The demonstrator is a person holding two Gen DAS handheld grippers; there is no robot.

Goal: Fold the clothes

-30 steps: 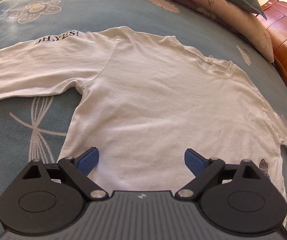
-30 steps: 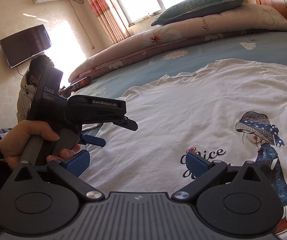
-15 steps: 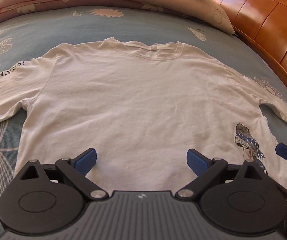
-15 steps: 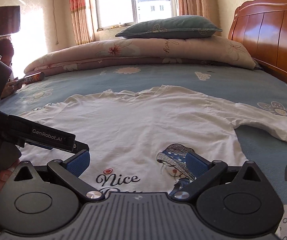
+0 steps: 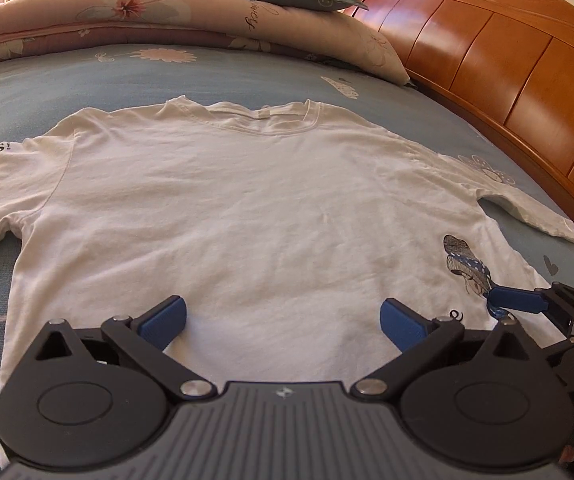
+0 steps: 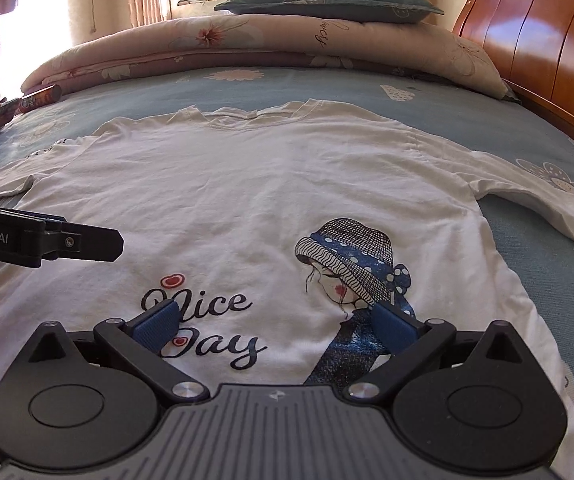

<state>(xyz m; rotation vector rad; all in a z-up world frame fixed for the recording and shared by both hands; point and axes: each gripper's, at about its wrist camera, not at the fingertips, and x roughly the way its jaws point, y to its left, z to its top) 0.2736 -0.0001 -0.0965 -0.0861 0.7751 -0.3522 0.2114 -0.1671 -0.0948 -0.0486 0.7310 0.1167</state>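
Two handheld grippers hover over a white shirt [image 6: 247,184] spread flat, print up, across the middle of a blue bedsheet [image 6: 535,128], collar toward the headboard edge. Left gripper [image 5: 283,320] and right gripper [image 6: 275,326] both hang near the hem, jaws apart, holding nothing. Risk: a pinch could catch the sheet beneath, or only one layer, dragging the shirt crooked.
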